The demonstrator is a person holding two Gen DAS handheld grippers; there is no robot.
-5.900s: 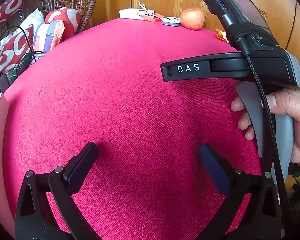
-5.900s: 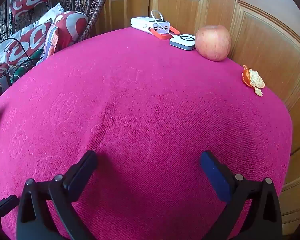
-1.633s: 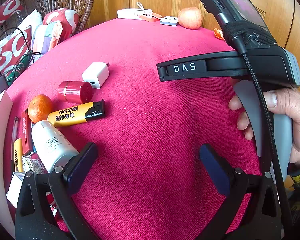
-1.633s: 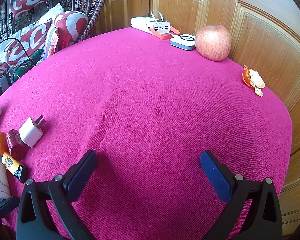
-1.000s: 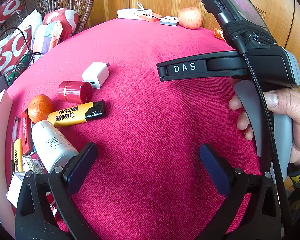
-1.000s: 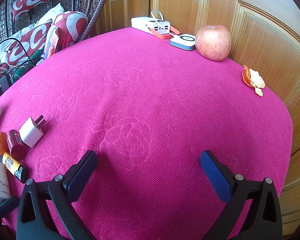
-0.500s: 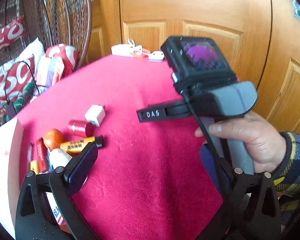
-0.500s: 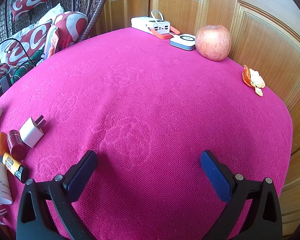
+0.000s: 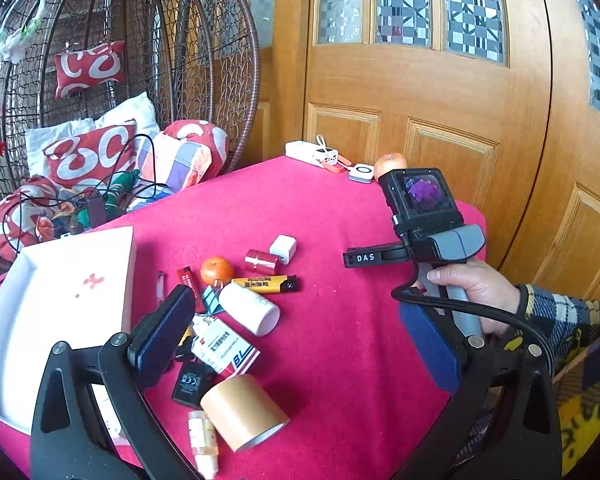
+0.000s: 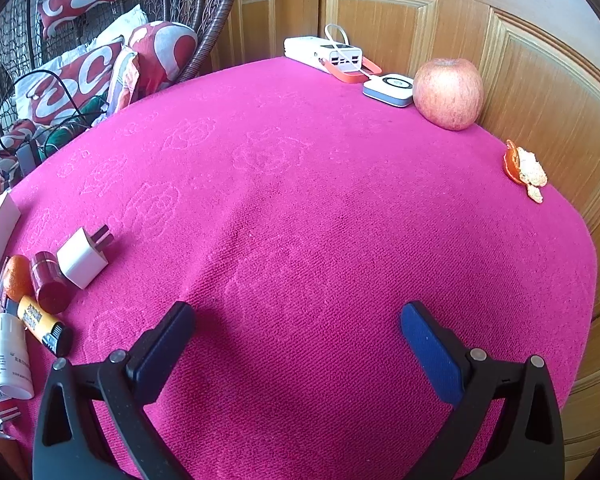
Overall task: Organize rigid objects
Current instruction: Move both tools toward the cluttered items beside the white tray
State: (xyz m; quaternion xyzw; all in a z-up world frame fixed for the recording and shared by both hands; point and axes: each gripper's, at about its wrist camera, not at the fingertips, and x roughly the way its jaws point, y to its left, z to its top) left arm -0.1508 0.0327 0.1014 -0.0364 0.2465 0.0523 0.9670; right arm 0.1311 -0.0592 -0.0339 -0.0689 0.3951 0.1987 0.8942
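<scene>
A heap of small objects lies on the red cloth beside a white box (image 9: 56, 304): a white plug (image 9: 283, 249), a red cylinder (image 9: 261, 262), a tangerine (image 9: 217, 270), a yellow lighter (image 9: 265, 284), a white bottle (image 9: 249, 309), a tan tape roll (image 9: 242, 412) and a red-and-white carton (image 9: 225, 348). My left gripper (image 9: 296, 332) hangs open high above the heap, nothing between its fingers. My right gripper (image 10: 296, 332) is open low over bare cloth, with the plug (image 10: 83, 257), cylinder (image 10: 50, 282) and lighter (image 10: 40, 324) far to its left.
A power bank (image 10: 324, 55), a small white device (image 10: 389, 89), an apple (image 10: 448, 93) and a tangerine peel (image 10: 524, 170) sit at the table's far edge against wooden doors. A wicker hanging chair (image 9: 120, 92) with cushions stands on the left. A hand (image 9: 472, 288) holds the right gripper's handle.
My left gripper has risen and pulled back, so the whole heap and the white box have come into view. The right gripper has stayed still.
</scene>
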